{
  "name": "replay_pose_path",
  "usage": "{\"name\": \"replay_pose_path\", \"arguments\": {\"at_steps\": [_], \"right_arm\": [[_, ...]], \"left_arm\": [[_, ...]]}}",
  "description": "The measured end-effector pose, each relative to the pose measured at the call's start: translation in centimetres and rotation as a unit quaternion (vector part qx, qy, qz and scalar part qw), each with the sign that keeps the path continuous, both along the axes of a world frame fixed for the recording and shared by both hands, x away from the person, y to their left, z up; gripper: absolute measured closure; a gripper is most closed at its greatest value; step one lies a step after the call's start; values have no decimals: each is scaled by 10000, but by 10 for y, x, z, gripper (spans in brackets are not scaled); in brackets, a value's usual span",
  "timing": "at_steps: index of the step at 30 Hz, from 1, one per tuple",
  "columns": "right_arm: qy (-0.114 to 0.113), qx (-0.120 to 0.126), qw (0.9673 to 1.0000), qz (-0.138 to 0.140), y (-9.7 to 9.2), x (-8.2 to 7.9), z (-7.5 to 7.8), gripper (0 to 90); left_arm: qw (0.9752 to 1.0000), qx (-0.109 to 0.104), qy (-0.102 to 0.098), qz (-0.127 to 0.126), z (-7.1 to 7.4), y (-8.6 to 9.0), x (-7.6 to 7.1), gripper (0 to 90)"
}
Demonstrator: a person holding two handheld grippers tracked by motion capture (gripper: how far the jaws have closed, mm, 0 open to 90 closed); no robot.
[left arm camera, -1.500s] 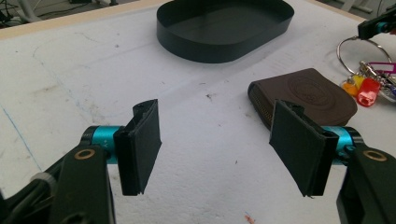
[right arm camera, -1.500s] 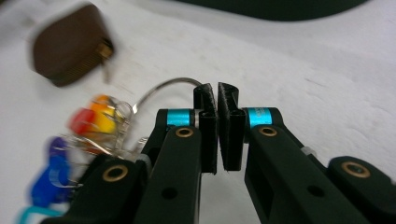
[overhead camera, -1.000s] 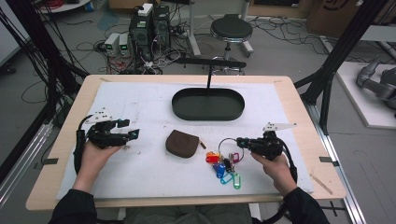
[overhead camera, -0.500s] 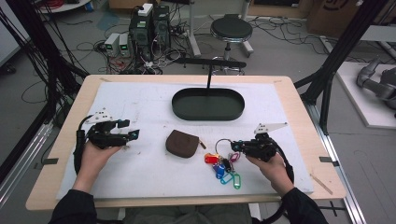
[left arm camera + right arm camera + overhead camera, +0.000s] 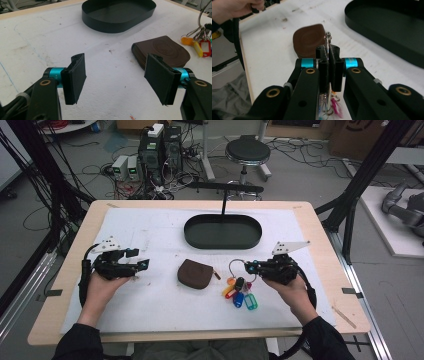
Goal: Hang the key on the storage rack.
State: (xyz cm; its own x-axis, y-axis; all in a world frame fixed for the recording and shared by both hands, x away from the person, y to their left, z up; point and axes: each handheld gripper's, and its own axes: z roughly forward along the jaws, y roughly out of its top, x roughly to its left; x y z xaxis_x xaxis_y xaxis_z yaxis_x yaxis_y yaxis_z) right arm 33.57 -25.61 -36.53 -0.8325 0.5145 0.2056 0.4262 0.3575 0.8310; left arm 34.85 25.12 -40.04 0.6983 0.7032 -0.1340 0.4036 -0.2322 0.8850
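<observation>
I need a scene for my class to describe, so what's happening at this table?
A person at a table holds a gripper in each hand. The right gripper is shut on the metal ring of a bunch of keys with coloured tags, beside a brown pouch. The left gripper is open over bare table, holding nothing. A black oval tray lies empty farther back.

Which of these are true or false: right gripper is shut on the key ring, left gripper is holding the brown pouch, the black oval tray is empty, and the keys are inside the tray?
1. The right gripper is shut on the metal key ring. True.
2. The left gripper holds the brown leather pouch. False: its jaws are open and apart from it.
3. The black oval tray is empty. True.
4. The bunch of coloured key tags lies in the tray. False: it lies on the white table cover, beside the pouch.
</observation>
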Motion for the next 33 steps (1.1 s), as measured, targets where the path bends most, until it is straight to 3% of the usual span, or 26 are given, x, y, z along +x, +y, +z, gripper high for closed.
{"name": "replay_pose_path", "arguments": {"at_steps": [10, 14, 20, 33], "right_arm": [[-361, 112, 9992, -101, -13, 12, 35, 880], [-619, 34, 9980, -144, -15, 15, 60, 880], [-850, -100, 9961, -205, -17, 24, 84, 880], [-971, -73, 9947, -315, -12, 53, 98, 880]], "left_arm": [[10000, -64, -48, -51, 2, -2, -1, 333], [9999, -57, -57, -69, 2, -3, -2, 333], [10000, -40, -42, -64, 2, -3, -1, 334], [9999, -55, -54, -78, 1, -2, 0, 334]]}}
